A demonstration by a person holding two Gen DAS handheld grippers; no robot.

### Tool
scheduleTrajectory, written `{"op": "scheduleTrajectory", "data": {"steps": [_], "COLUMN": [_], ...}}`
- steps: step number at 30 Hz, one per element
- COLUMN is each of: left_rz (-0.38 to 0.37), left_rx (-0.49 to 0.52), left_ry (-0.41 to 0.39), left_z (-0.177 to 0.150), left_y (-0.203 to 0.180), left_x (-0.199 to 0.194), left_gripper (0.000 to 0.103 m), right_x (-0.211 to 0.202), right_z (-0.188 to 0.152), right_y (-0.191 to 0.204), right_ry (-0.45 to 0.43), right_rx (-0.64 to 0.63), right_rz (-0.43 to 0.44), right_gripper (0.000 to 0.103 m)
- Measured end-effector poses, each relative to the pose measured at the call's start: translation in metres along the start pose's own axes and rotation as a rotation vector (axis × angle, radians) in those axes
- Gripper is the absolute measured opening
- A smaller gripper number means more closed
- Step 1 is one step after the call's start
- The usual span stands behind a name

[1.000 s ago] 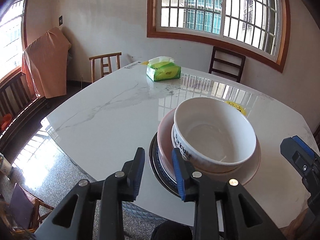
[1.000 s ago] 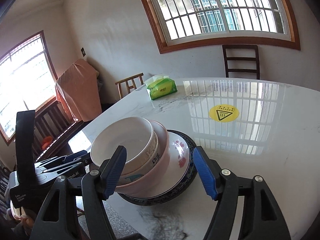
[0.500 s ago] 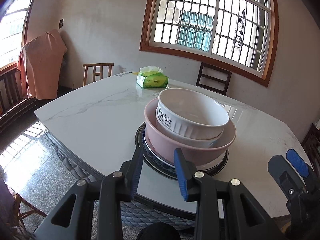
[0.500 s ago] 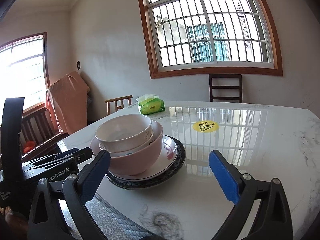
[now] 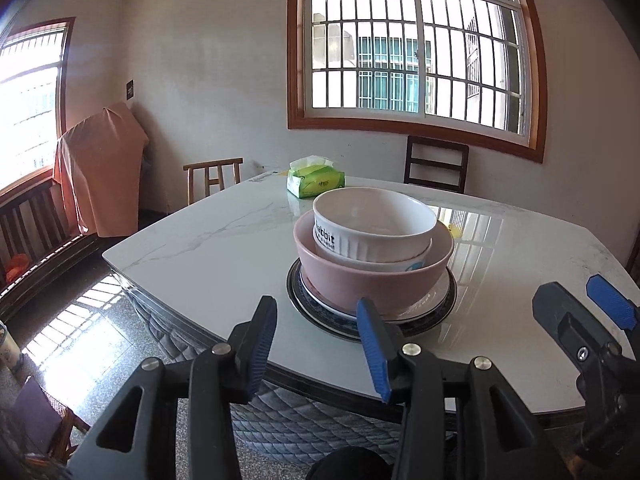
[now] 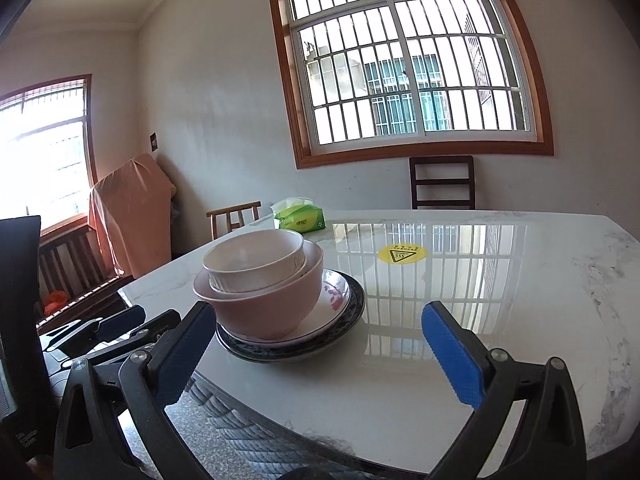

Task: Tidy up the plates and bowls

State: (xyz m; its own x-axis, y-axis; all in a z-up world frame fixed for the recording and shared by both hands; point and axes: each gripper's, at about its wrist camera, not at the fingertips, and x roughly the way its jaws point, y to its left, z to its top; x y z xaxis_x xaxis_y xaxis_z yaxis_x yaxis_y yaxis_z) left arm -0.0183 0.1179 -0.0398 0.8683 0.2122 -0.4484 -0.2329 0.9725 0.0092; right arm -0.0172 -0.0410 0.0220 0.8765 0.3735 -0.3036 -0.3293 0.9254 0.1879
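A stack stands near the front edge of the marble table (image 5: 208, 256): a white ribbed bowl (image 5: 374, 224) (image 6: 256, 260) sits inside a pink bowl (image 5: 368, 276) (image 6: 264, 304), on a white floral plate (image 6: 334, 300) over a dark-rimmed plate (image 5: 440, 312) (image 6: 352, 322). My left gripper (image 5: 316, 340) hangs just short of the stack with nothing between its fingers, and its jaws are opening. My right gripper (image 6: 316, 356) stands wide open beside the stack, nothing between its pads, and shows at the right edge of the left wrist view as the right gripper (image 5: 580, 320).
A green tissue pack (image 5: 315, 179) (image 6: 300, 216) lies at the table's far side. A yellow warning sticker (image 6: 402, 254) marks the tabletop. Wooden chairs (image 5: 214, 178) (image 6: 442, 182) stand around the table. A cloth-covered object (image 5: 100, 172) leans by the left wall.
Both grippers have drawn back and lower from the stack, so the bowls now show from the side. The right gripper's jaws have spread much wider, the left's somewhat wider.
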Motion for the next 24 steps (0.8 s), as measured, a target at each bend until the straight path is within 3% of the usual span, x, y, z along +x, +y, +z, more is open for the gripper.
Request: {"op": "scheduleTrajectory", "data": {"steps": [8,16,24], "left_rz": [0.024,0.012,0.063], "left_rx": [0.040,0.063,0.049], "left_ry": [-0.042,-0.027,-0.016], "left_z": [0.000,0.001,0.004], "left_y": [-0.008,-0.014,-0.011], "left_x": [-0.014,-0.019,-0.022], "left_gripper": [0.049,0.055,0.066], "right_x": [-0.011,-0.019,-0.024], "right_z": [-0.007,-0.009,-0.012], "right_y": [0.000,-0.009,-0.014], "right_ry": [-0.009,-0.017,-0.015], "right_rx": [-0.014,0.012,0.025], "right_rz": [-0.008,-0.010,-0.014], "right_gripper": [0.102,0.102,0.102]}}
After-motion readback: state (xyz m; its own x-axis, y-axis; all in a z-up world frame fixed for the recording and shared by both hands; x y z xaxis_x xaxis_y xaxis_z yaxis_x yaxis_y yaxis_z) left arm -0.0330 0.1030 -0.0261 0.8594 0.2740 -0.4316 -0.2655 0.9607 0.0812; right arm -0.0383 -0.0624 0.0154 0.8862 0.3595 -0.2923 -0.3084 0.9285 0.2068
